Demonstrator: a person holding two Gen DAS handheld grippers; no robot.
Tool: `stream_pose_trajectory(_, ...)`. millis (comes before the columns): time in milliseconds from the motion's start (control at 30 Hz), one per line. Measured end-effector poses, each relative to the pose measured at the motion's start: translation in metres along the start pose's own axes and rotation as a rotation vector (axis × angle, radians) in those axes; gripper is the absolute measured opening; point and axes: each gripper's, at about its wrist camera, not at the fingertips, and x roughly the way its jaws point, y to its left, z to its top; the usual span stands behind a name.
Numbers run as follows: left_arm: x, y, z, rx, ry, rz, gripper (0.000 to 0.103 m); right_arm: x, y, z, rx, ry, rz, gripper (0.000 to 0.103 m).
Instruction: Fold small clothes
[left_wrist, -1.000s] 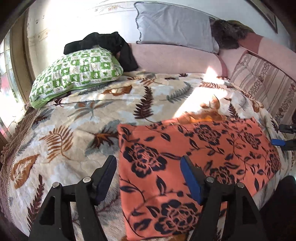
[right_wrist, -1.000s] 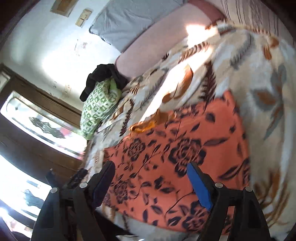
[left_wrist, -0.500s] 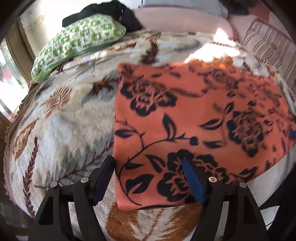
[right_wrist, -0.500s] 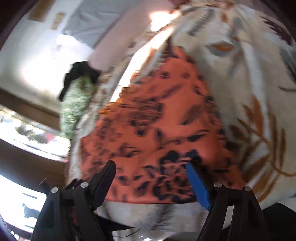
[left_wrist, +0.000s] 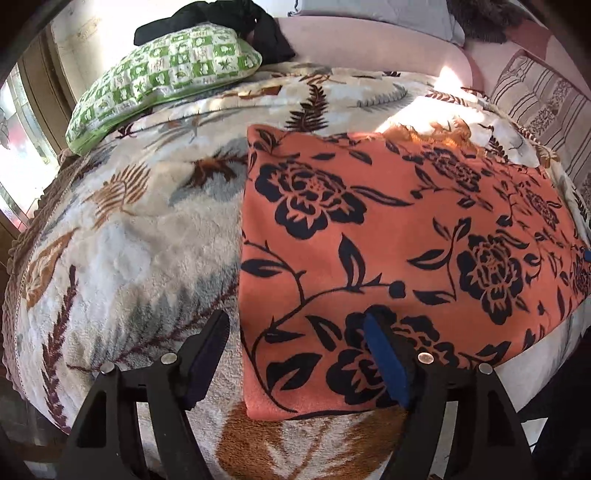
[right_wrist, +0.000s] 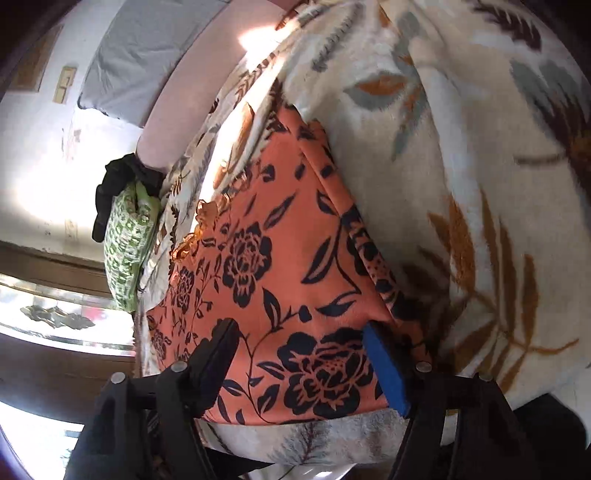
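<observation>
An orange cloth with black roses (left_wrist: 388, 240) lies flat on a leaf-patterned blanket (left_wrist: 122, 236) on the bed. My left gripper (left_wrist: 295, 332) is open low over the cloth's near left corner, one finger off the edge, one over the cloth. The same cloth (right_wrist: 280, 280) shows in the right wrist view. My right gripper (right_wrist: 299, 343) is open over its near right corner, close above the fabric. Neither gripper holds anything.
A green checked pillow (left_wrist: 162, 81) with a black garment (left_wrist: 229, 18) behind it lies at the far left. A pink bolster (left_wrist: 369, 48) and a grey pillow run along the back. A striped cushion (left_wrist: 546, 110) is at the right. The bed's front edge is just below both grippers.
Both grippers have come down and forward toward the cloth's near edge. The cloth now fills more of each view. Both stay open.
</observation>
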Motion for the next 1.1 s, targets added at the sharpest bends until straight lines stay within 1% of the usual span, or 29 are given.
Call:
stream_pose_trajectory(33,-0.007,-0.002,0.006,0.006,-0.028,-0.006,0.076,-0.006,0.011,0.006,-0.047,-0.027,-0.001,0.075)
stream_pose_trajectory(100,-0.018,-0.009,0.02,0.015,-0.079,-0.057,0.076,-0.006,0.031,0.024,-0.092,-0.033,0.074,0.075)
stream_pose_trajectory(133,-0.019,-0.012,0.028,0.008,-0.092,-0.079,0.076,-0.002,0.037,0.034,-0.097,-0.027,0.111,0.075)
stream_pose_trajectory(167,-0.019,-0.015,0.035,-0.003,-0.103,-0.097,0.076,0.005,0.04,0.046,-0.087,-0.017,0.125,0.075)
stream_pose_trajectory(200,-0.014,-0.017,0.04,-0.01,-0.105,-0.114,0.076,0.014,0.042,0.057,-0.075,-0.002,0.116,0.075)
stream_pose_trajectory(233,-0.007,-0.02,0.044,-0.016,-0.086,-0.117,0.076,0.023,0.044,0.069,-0.073,0.012,0.119,0.075)
stream_pose_trajectory(300,0.019,-0.024,0.045,-0.019,-0.019,-0.095,0.076,0.045,0.041,0.092,-0.051,0.027,0.138,0.075)
stream_pose_trajectory(333,0.035,-0.024,0.045,-0.019,0.03,-0.081,0.076,0.057,0.03,0.103,-0.013,0.045,0.125,0.075)
stream_pose_trajectory(367,0.047,-0.024,0.043,-0.02,0.072,-0.061,0.077,0.069,0.018,0.113,0.013,0.058,0.092,0.075)
stream_pose_trajectory(400,0.045,-0.023,0.042,-0.028,0.055,-0.063,0.078,0.077,0.006,0.121,0.055,0.06,0.092,0.075)
stream_pose_trajectory(433,0.038,-0.022,0.043,-0.033,0.037,-0.063,0.078,0.08,0.004,0.126,0.107,0.054,0.119,0.075)
stream_pose_trajectory(467,0.031,-0.021,0.045,-0.033,0.017,-0.068,0.078,0.078,0.013,0.129,0.097,0.046,0.109,0.075)
stream_pose_trajectory(533,0.018,-0.018,0.046,-0.03,-0.03,-0.094,0.078,0.063,0.036,0.131,-0.029,0.008,0.065,0.075)
stream_pose_trajectory(600,0.018,-0.015,0.045,-0.028,-0.043,-0.114,0.078,0.06,0.046,0.135,-0.068,0.004,0.097,0.077)
stream_pose_trajectory(633,0.027,-0.014,0.044,-0.024,-0.02,-0.105,0.078,0.064,0.041,0.139,-0.059,0.007,0.098,0.077)
stream_pose_trajectory(667,0.04,-0.012,0.042,-0.021,0.038,-0.078,0.078,0.073,0.035,0.144,-0.042,0.011,0.059,0.078)
stream_pose_trajectory(700,0.046,-0.009,0.043,-0.025,0.067,-0.08,0.078,0.084,0.023,0.149,-0.016,0.029,0.006,0.078)
stream_pose_trajectory(733,0.039,-0.006,0.046,-0.038,0.041,-0.098,0.078,0.089,0.013,0.15,0.031,0.043,0.033,0.078)
stream_pose_trajectory(767,0.029,-0.002,0.052,-0.045,-0.005,-0.112,0.078,0.085,0.014,0.15,0.051,0.014,0.05,0.077)
stream_pose_trajectory(833,0.013,0.003,0.068,-0.031,-0.084,-0.156,0.078,0.072,0.032,0.146,-0.025,0.001,0.048,0.078)
stream_pose_trajectory(900,0.012,0.006,0.088,-0.018,-0.111,-0.214,0.078,0.066,0.046,0.145,-0.064,0.006,0.059,0.078)
stream_pose_trajectory(967,0.023,0.007,0.107,-0.029,-0.106,-0.24,0.078,0.065,0.053,0.146,-0.098,0.013,0.083,0.078)
stream_pose_trajectory(1000,0.034,0.011,0.114,-0.046,-0.089,-0.263,0.078,0.067,0.052,0.149,-0.101,0.01,0.067,0.078)
stream_pose_trajectory(1033,0.047,0.014,0.12,-0.07,-0.071,-0.266,0.078,0.072,0.047,0.152,-0.085,0.017,0.052,0.078)
stream_pose_trajectory(1067,0.064,0.016,0.124,-0.083,-0.048,-0.248,0.078,0.079,0.04,0.155,-0.065,0.03,0.05,0.078)
stream_pose_trajectory(1100,0.082,0.019,0.128,-0.091,-0.007,-0.216,0.078,0.088,0.033,0.158,-0.051,0.048,0.04,0.078)
